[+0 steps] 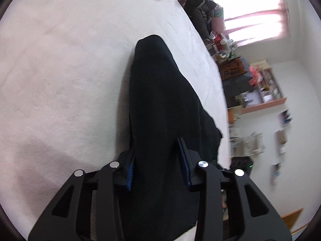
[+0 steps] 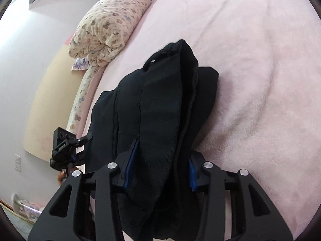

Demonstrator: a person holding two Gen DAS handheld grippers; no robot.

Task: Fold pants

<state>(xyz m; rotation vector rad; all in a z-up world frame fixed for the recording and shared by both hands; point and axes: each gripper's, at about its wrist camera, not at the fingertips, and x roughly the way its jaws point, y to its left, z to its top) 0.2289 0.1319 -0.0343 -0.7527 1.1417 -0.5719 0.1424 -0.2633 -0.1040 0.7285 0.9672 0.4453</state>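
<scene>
Pants [image 1: 160,104] are bunched up on the pink bed cover [image 1: 60,70], black fabric running right between both sets of jaws. Left gripper [image 1: 158,166] and right gripper [image 2: 160,160] each pinch a thick fold, blue pads [image 2: 130,160] pressing in.

Pants [image 1: 160,104]: black matt cloth, fine woven texture, soft folds. Bed cover [image 1: 60,70]: pale pink fleece, fuzzy, matt. Left claw [image 1: 158,168] and right claw [image 2: 159,166]: matt black plastic links, shiny round metal pins, blue ribbed rubbery pads [image 1: 130,172]. Pillow [image 2: 108,26]: crinkled printed cotton-like cloth, matt. Shelf [image 1: 264,104]: painted wood, smooth.
</scene>
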